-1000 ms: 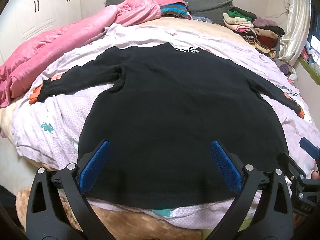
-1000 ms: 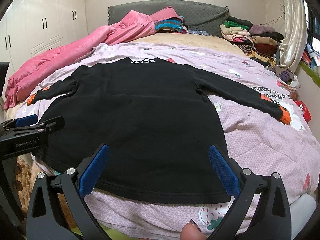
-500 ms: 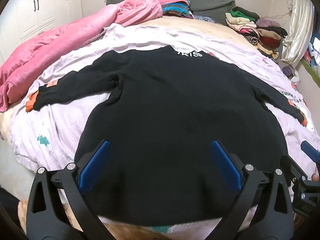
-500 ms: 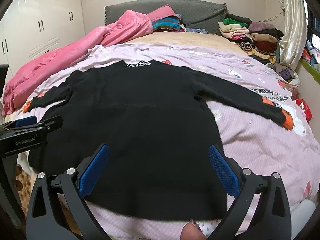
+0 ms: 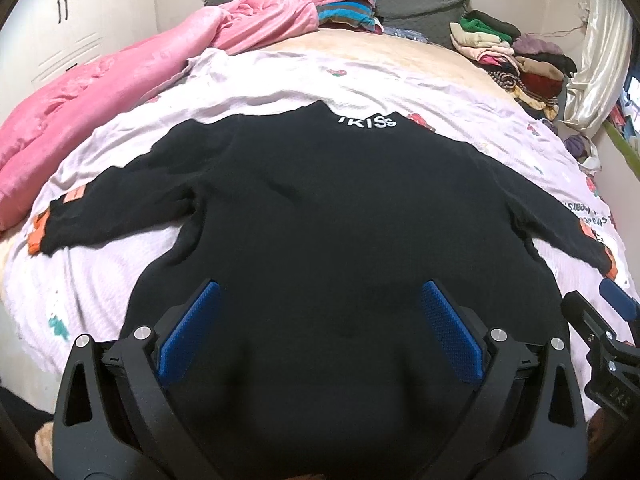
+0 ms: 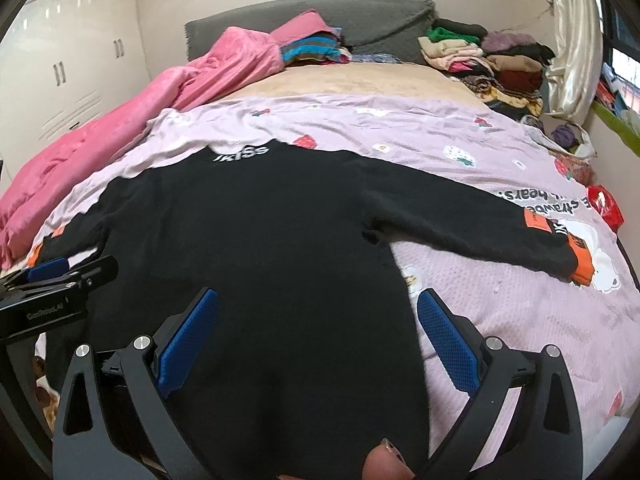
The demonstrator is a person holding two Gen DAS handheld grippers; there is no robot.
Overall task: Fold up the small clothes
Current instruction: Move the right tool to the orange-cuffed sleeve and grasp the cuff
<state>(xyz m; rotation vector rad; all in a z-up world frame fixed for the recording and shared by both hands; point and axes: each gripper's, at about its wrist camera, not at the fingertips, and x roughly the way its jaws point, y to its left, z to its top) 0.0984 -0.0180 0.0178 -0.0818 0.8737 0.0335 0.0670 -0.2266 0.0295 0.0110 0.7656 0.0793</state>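
A small black sweater (image 5: 320,220) with white lettering at the collar lies flat on the lilac bed sheet (image 5: 100,280), both sleeves spread out, orange cuffs at the ends. My left gripper (image 5: 318,324) stands open over the hem's left part, blue pads wide apart with nothing between them. My right gripper (image 6: 316,332) is also open, over the sweater (image 6: 260,240) near its right side edge. The right sleeve (image 6: 480,220) stretches off to the right. The hem itself is hidden under the gripper frames. Each gripper shows at the edge of the other's view.
A pink blanket (image 5: 120,80) is bunched along the left side of the bed. Piles of folded clothes (image 6: 480,60) sit at the far right by the grey headboard (image 6: 360,12). White wardrobes (image 6: 72,72) stand at the left. A fingertip (image 6: 384,460) shows at the bottom edge.
Both grippers have moved forward and lower over the sweater; its hem, visible earlier, has slipped out of sight below the frames. Both stay open.
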